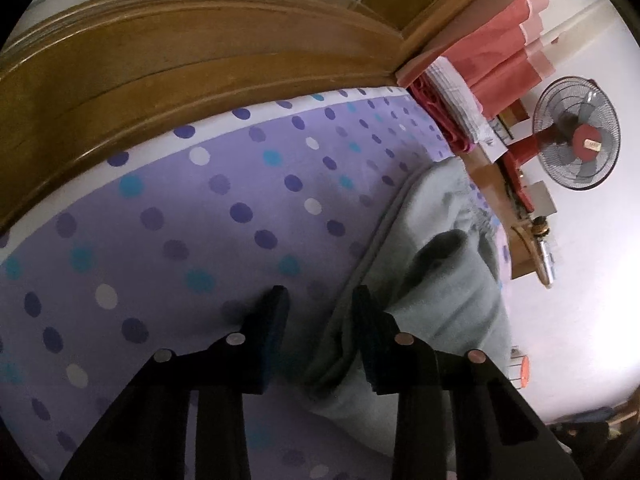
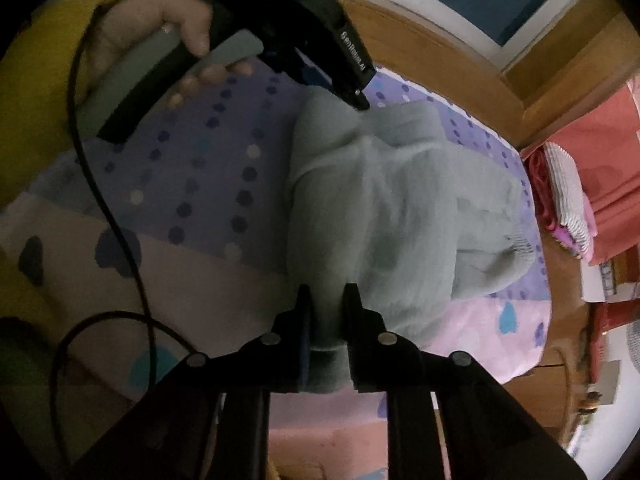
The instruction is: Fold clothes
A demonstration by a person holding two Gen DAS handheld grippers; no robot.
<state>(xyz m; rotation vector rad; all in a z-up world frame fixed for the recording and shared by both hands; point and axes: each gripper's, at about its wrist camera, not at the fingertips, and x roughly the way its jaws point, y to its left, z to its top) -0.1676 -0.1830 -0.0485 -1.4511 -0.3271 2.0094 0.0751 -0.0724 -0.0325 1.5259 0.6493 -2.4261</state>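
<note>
The right tongs (image 2: 326, 322) are clenched on the near hem of a grey garment (image 2: 392, 208) lying on the polka-dot bed (image 2: 192, 184). The left tongs (image 1: 320, 320) hang released, straddling the garment's edge toward the headboard (image 1: 192, 52).

Left hand-held gripper (image 1: 320, 300) parted, right hand-held gripper (image 2: 327, 298) clamped

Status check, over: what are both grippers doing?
Right gripper shut on grey-green sweatshirt. Left gripper open at its edge. Polka-dot bedsheet otherwise bare.
</note>
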